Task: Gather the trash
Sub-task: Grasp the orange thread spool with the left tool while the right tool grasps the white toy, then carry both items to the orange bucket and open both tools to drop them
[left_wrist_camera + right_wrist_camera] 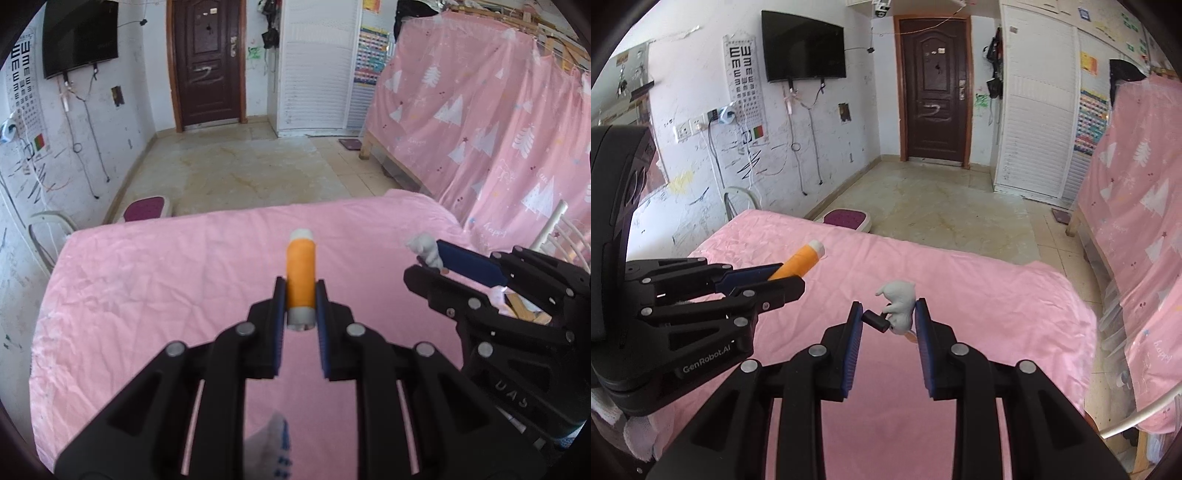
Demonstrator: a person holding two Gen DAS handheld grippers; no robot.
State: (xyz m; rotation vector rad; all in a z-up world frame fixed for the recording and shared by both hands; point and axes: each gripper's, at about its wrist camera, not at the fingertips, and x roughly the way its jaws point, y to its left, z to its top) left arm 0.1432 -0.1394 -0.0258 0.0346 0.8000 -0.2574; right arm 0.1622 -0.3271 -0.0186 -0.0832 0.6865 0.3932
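Two items held, both above the pink bed [147,280], none lying on it. Left hand-held gripper [301,295] is clamped on an orange tube [301,273] near its lower end, tube pointing at the bed's far edge; probably light, rigid and smooth, so a mid-body grip would resist twisting better. Right hand-held gripper [889,317], jaws part closed, pinches a small grey figurine [900,302] with a black peg; irregular shape, possibly fragile. Beyond: bare floor [942,206], door [932,88].
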